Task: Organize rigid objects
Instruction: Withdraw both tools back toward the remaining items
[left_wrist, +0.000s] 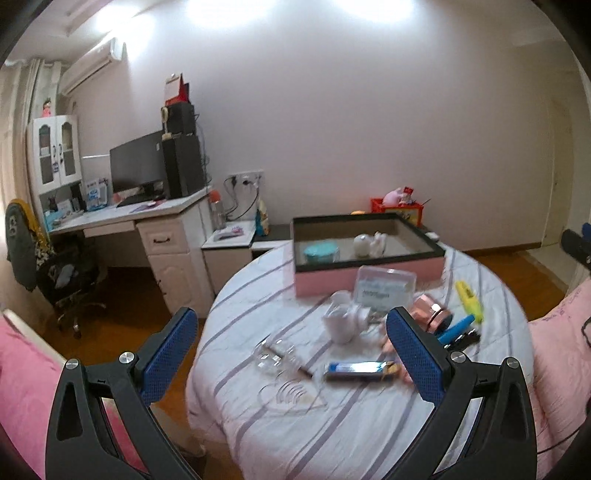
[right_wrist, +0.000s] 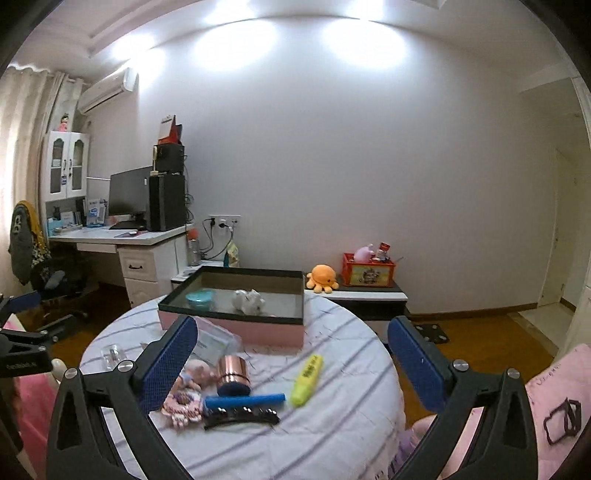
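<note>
Highlighter (right_wrist: 306, 380) loose on round table (right_wrist: 332, 435)

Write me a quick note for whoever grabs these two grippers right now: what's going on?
Left gripper: open, empty, above the round table.
Right gripper: open, empty.
Done: a teal dish and white figurines lie in the pink tray.
Left on the table: yellow highlighter, copper jar, blue tube, black hair clip, clear box, white cup.
</note>
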